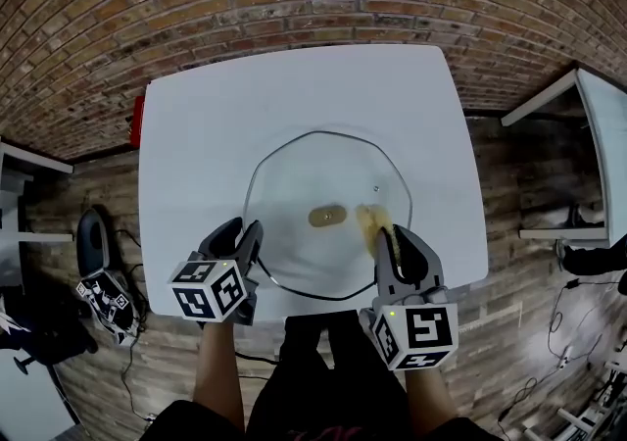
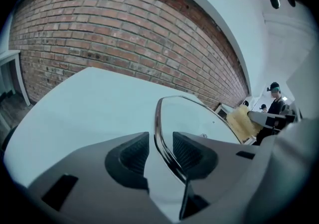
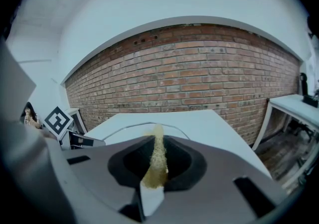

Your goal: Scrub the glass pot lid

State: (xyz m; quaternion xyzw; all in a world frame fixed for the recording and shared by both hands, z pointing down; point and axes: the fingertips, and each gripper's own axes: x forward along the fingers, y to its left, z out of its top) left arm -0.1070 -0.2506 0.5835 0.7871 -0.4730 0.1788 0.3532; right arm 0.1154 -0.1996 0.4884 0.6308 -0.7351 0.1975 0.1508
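Observation:
A large glass pot lid [image 1: 323, 174] with a brown knob [image 1: 326, 217] lies flat on the white table [image 1: 245, 106]. My left gripper [image 1: 244, 233] is at the lid's near left edge. In the left gripper view the lid's metal rim [image 2: 157, 123] runs through the gap of the left gripper [image 2: 160, 151], whose jaws stand apart with the right pad clear of the rim. My right gripper [image 1: 397, 243] is at the lid's near right side, shut on a thin yellow sponge [image 1: 369, 223]. The sponge [image 3: 157, 161] sticks out past the right gripper [image 3: 158, 156] over the lid [image 3: 124, 131].
A red object [image 1: 137, 121] sits at the table's left edge. Another white table [image 1: 600, 135] stands at the right, a white shelf [image 1: 29, 160] at the left. Dark gear and a marker cube [image 1: 103, 294] lie on the wooden floor at the left. A brick wall [image 3: 199, 78] rises beyond the table.

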